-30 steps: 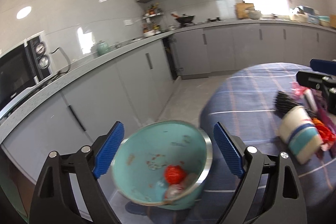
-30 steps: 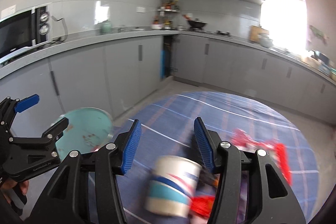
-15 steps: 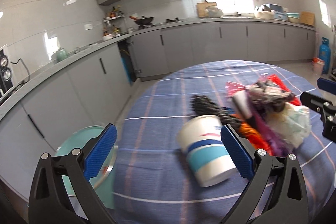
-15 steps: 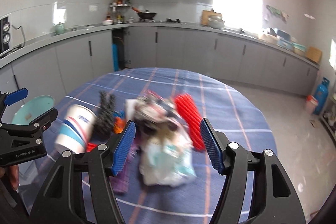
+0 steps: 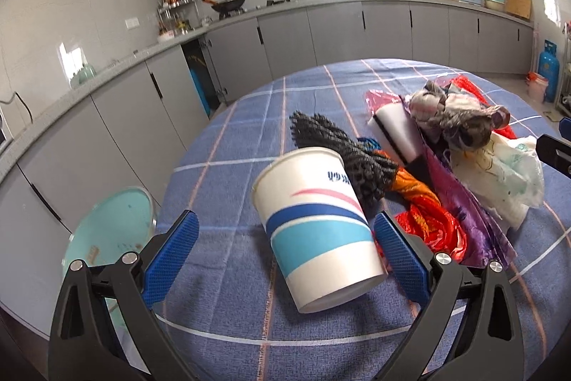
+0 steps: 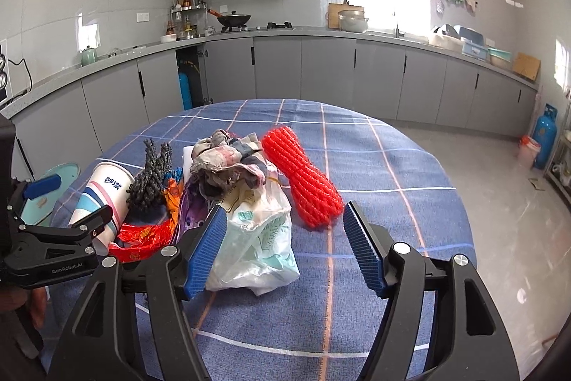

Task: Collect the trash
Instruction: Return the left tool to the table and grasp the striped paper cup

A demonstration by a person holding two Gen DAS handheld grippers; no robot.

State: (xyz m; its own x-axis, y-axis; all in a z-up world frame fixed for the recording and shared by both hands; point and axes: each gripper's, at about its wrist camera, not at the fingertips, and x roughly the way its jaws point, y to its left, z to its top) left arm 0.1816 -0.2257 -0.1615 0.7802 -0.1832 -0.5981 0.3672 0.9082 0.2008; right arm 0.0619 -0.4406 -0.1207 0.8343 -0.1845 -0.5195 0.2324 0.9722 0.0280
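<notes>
A pile of trash lies on the round blue checked tablecloth [image 5: 242, 138]. A white paper cup with blue stripes [image 5: 317, 224] lies on its side between the fingers of my open left gripper [image 5: 285, 252], untouched. Behind it are a grey foam net [image 5: 342, 152], orange and red wrappers [image 5: 428, 220], a crumpled rag [image 5: 453, 116] and a white plastic bag [image 5: 506, 174]. My open right gripper [image 6: 285, 245] hovers over the white plastic bag [image 6: 257, 238], with a red foam net [image 6: 303, 181] just beyond. The cup also shows in the right wrist view [image 6: 100, 199].
A teal trash bin [image 5: 110, 231] stands on the floor by the table's left edge. Grey kitchen cabinets [image 6: 321, 74] run along the walls. A blue gas cylinder [image 6: 544, 134] and a small bucket stand on the floor at right.
Both grippers swung right from the teal bin to the trash pile. The left one now straddles the paper cup; the right one faces the plastic bag.
</notes>
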